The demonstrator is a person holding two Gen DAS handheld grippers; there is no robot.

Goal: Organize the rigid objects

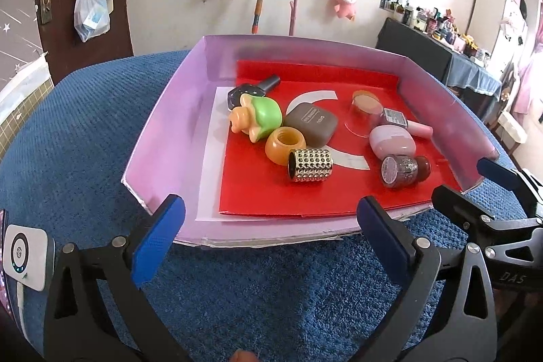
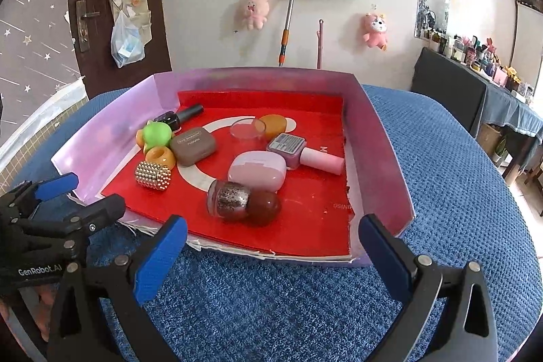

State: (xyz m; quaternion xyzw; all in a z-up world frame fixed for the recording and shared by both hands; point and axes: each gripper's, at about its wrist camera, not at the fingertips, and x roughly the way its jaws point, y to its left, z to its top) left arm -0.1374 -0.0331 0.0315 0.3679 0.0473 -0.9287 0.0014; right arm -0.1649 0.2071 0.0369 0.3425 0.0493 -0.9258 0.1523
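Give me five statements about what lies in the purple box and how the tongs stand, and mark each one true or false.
1. Both the left tongs and the right tongs are open and hold nothing. True.
2. The gold studded cylinder stands upright. False: it lies on its side, beside the orange ring-shaped piece.
3. The brown compact case lies inside the purple box. True.
4. The glitter polish bottle rests on the blue cloth outside the box. False: it lies on the red liner inside the box.
5. The pink polish bottle lies on its side near the box's right wall. True.
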